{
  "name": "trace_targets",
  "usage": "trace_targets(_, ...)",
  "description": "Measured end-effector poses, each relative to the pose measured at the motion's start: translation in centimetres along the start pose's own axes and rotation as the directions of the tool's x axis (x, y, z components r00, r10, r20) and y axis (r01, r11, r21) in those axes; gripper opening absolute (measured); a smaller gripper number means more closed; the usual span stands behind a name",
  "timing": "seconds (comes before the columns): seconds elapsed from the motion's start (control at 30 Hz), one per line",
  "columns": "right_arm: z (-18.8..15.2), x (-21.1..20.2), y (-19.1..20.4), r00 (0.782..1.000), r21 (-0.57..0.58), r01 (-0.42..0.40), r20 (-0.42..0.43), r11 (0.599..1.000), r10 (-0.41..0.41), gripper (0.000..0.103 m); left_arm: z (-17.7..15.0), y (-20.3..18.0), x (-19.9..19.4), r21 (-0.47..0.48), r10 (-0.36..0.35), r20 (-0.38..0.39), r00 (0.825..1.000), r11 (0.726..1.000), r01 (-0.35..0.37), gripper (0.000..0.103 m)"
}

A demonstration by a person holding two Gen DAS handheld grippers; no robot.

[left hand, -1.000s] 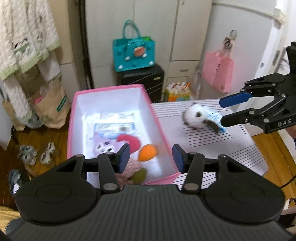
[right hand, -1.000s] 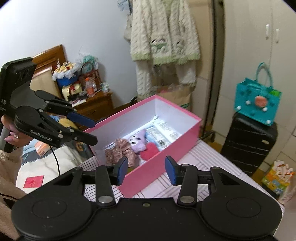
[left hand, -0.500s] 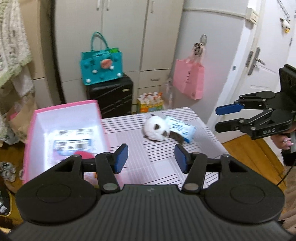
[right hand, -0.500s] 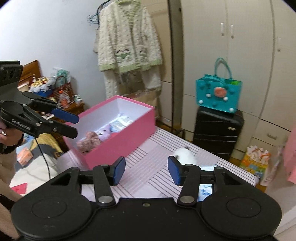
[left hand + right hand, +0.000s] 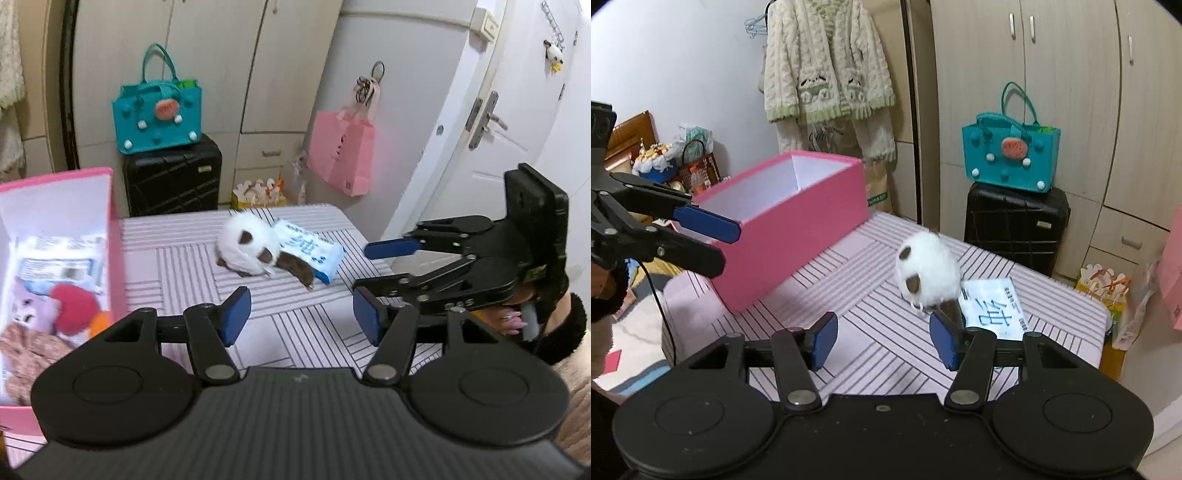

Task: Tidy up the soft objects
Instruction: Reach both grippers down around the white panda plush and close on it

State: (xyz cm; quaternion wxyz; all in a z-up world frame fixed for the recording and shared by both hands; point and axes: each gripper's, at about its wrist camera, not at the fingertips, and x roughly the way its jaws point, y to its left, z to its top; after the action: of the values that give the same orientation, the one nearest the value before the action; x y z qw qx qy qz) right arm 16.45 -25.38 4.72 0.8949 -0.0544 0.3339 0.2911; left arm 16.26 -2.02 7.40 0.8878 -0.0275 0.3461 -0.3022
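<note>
A white fluffy plush with brown spots [image 5: 247, 247] [image 5: 929, 273] lies on the striped table [image 5: 295, 328], resting against a blue-and-white tissue pack [image 5: 312, 253] [image 5: 993, 308]. A pink box [image 5: 114, 251] [image 5: 798, 225] at the table's left holds several soft toys, among them a purple plush [image 5: 27, 310] and a red one [image 5: 72, 308]. My left gripper [image 5: 301, 319] is open and empty, a little short of the plush. My right gripper [image 5: 882, 341] is open and empty, close to the plush; it also shows in the left wrist view [image 5: 373, 273].
A teal handbag [image 5: 157, 110] sits on a black suitcase [image 5: 171, 175] behind the table. A pink bag [image 5: 341, 157] hangs on the wall beside a white door [image 5: 491, 147]. A knitted cardigan [image 5: 825, 59] hangs behind the box.
Both grippers have swung from the pink box toward the white plush and moved closer to it. Both stay open and empty.
</note>
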Motion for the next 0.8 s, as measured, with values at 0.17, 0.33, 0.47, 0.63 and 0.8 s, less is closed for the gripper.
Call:
trace_targets(0.17,-1.2,1.9,-0.9,1.0,-0.016,0.0,0.009,1.0,0.0,0.066,-0.6,-0.7,3.1,0.005,0.012,0.023,1.0,1.0,-0.013,0.062)
trace_targets(0.33,-2.1,3.8,-1.5,1.0,-0.049,0.017,-0.017,0.999,-0.018,0.066,-0.1,-0.6,5.6,-0.036,0.008,0.021,1.0,0.999,-0.007,0.063)
trace_targets(0.47,-2.5,5.0,-2.3,1.0,-0.047,0.024,-0.019,0.999,-0.025,0.066,0.3,-0.3,7.5,-0.069,0.03,0.033,0.999,0.997,-0.027,0.064)
trace_targets(0.63,-2.1,7.0,-2.9,0.999,-0.085,0.053,-0.006,0.995,-0.054,0.069,0.9,1.0,10.2,-0.132,0.054,0.041,0.998,0.99,-0.048,0.069)
trace_targets(0.8,-1.6,9.5,-3.1,0.998,-0.132,0.056,0.012,0.99,-0.055,0.079,1.0,2.1,13.3,-0.172,0.131,0.061,0.99,0.978,-0.119,0.071)
